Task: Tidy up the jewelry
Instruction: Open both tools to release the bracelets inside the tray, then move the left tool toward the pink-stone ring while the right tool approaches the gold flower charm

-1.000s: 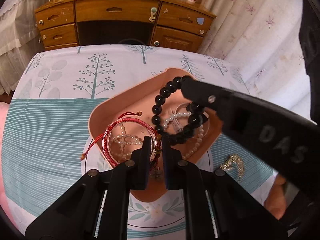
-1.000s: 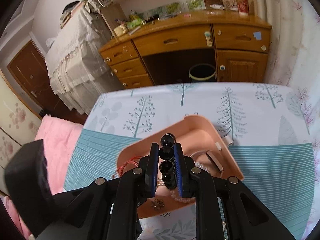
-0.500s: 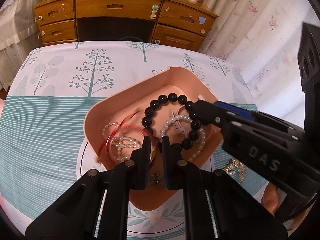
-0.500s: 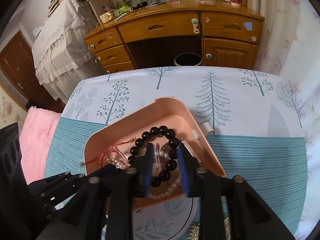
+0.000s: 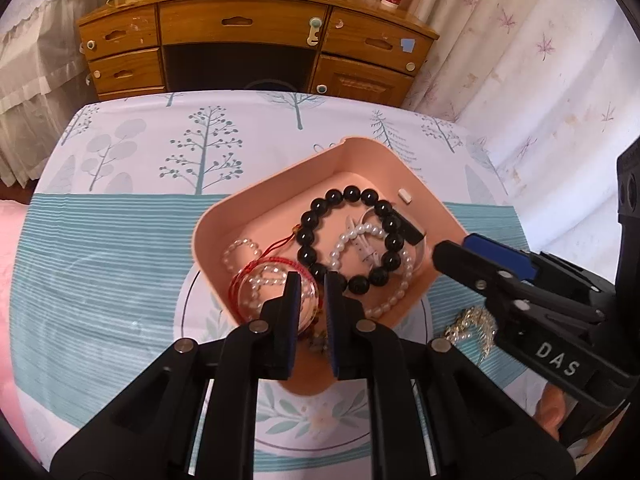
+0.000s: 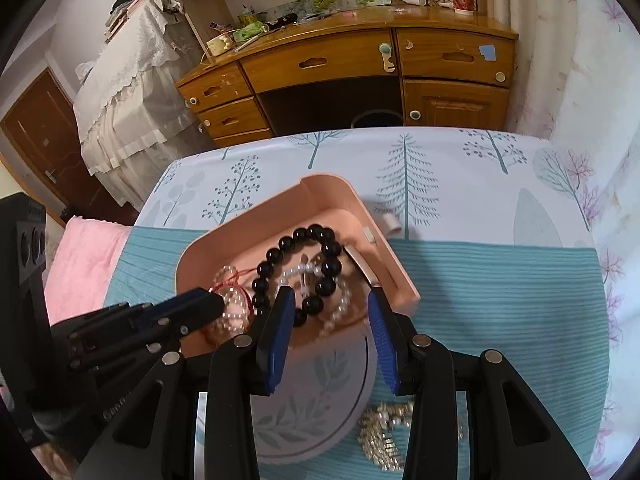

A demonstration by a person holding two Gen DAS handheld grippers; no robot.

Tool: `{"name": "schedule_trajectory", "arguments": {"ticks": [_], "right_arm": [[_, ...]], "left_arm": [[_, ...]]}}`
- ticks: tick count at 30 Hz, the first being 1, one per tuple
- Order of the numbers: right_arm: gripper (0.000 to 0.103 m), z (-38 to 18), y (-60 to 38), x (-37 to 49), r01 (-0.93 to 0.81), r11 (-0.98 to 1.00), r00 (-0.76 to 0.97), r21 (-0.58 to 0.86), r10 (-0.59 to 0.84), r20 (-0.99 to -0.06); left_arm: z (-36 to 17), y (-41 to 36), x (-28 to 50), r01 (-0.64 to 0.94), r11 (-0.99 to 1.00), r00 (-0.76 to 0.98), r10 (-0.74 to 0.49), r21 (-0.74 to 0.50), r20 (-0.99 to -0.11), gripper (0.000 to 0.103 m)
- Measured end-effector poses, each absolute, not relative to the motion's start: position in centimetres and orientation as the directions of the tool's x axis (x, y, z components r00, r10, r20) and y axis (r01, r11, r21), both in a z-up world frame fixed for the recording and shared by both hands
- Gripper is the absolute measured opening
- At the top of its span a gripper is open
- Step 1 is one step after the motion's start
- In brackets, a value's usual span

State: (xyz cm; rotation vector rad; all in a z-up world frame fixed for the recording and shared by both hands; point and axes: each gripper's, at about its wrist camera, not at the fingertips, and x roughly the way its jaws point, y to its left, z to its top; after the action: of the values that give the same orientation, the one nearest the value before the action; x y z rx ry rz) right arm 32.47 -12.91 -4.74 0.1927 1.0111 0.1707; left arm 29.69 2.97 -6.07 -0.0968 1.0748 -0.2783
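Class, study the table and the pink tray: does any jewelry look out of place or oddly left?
Yes. A gold sparkly piece lies on the tablecloth outside the pink tray, while the black bead bracelet, pearl strands and red cord bracelet lie jumbled inside, overlapping.
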Motion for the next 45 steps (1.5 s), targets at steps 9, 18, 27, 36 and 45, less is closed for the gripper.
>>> {"name": "schedule_trajectory", "arguments": {"ticks": [9, 18, 27, 36, 45], "right_arm": [[0.038, -3.9, -14.0, 29.8, -0.053, 0.970, 0.527, 0.238, 0.229, -0.818], [0.038, -2.6, -14.4, 27.3, -0.063, 0.966, 0.535, 0.253, 0.246, -0.808], [0.052, -2.5, -15.9, 22.9, -0.063, 0.947, 0.493, 0.315, 0.304, -0.815], [0.052, -5.1, -15.3, 14.7, -0.118, 0.986, 0.427, 0.120, 0.160, -0.890], [0.052, -7.1, -15.9, 9.9, -0.093, 0.986, 0.407, 0.140, 0.166, -0.898]], "left_arm": [[-5.7, 2.6, 27.5, 0.194, 0.961, 0.421, -0.265, -0.199, -0.868, 0.027], [-4.0, 1.7, 25.0, 0.225, 0.959, 0.447, -0.259, -0.173, -0.856, 0.043], [-3.7, 2.5, 20.8, 0.216, 0.971, 0.437, -0.192, -0.105, -0.879, 0.046], [-6.1, 4.4, 14.0, 0.226, 0.971, 0.383, -0.166, -0.082, -0.909, 0.046], [-7.8, 5.8, 9.9, 0.181, 0.974, 0.359, -0.193, -0.135, -0.913, 0.046]]}}
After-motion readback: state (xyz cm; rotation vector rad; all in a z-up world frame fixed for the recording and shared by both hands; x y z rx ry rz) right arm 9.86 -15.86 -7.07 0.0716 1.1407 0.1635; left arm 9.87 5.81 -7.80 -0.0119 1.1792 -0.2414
